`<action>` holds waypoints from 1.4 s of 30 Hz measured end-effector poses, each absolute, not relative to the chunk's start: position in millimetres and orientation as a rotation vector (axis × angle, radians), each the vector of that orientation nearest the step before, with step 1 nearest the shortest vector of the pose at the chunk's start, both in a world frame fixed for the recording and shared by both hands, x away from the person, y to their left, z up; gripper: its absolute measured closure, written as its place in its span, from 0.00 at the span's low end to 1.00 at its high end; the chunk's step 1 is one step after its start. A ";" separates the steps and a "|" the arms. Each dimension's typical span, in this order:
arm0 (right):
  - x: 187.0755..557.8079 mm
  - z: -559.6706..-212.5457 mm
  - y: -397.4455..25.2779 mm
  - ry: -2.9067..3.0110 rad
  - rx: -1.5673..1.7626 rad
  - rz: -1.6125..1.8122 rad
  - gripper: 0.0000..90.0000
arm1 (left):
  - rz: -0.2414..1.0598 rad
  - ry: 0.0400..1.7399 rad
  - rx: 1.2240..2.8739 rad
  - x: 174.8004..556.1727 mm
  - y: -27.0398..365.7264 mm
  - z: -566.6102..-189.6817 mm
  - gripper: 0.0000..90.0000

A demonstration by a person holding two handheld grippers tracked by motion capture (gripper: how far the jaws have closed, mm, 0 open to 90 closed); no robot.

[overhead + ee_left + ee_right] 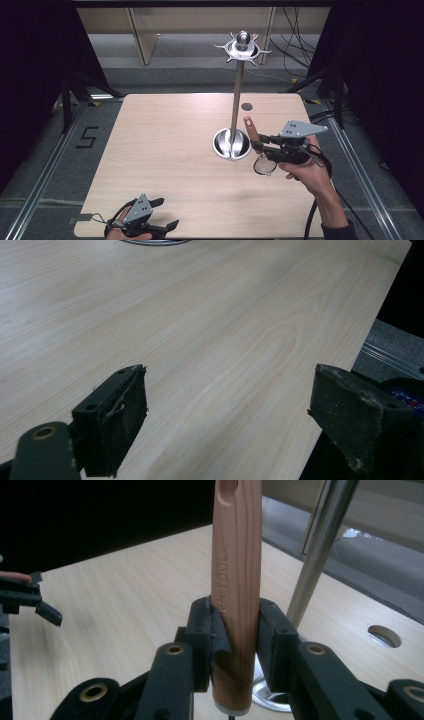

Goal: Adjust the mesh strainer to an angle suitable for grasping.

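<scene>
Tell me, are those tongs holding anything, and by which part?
The right tongs grip a wooden-handled strainer by its handle. The left tongs hold nothing.

Even overhead light, soft low-res frames.
We see the table evenly lit against near-black sides, with glare on the steel stand. In the gripper views we get sharp wooden handle grain, blurred foreground jaws, dim corners and a soft background.

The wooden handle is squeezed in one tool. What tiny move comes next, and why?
Probably lift the wooden handle toward the hooks atop the tall metal stand. The right tool grips it upright beside the pole, a hanging hole shows near its top, and its round end sits low by the base.
</scene>
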State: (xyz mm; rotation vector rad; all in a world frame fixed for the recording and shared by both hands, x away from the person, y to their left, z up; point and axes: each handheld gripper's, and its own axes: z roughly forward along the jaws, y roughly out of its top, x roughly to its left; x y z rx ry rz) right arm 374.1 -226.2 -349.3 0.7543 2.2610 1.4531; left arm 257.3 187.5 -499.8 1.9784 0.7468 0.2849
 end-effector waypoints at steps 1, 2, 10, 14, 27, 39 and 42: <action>374.1 -349.3 -226.2 2.261 0.754 1.453 0.79 | 0.285 0.747 1.978 257.3 187.5 -499.8 0.16; 376.3 -346.3 -226.3 2.255 0.737 1.471 0.79 | 0.285 0.744 1.981 257.4 187.7 -499.9 0.16; 377.5 -336.1 -225.5 2.219 0.748 1.508 0.79 | 0.291 0.745 1.978 257.9 188.0 -499.9 0.16; 379.2 -328.1 -225.9 2.215 0.749 1.527 0.79 | 0.287 0.745 1.978 257.9 187.9 -500.1 0.16; 390.0 -303.0 -229.2 2.156 0.723 1.561 0.79 | 0.282 0.747 1.974 257.7 187.6 -500.3 0.16; 395.5 -285.9 -227.3 2.143 0.717 1.566 0.79 | 0.283 0.748 1.991 257.6 188.0 -499.4 0.16; 398.0 -279.1 -227.6 2.139 0.724 1.570 0.79 | 0.286 0.744 1.991 257.9 188.3 -499.9 0.16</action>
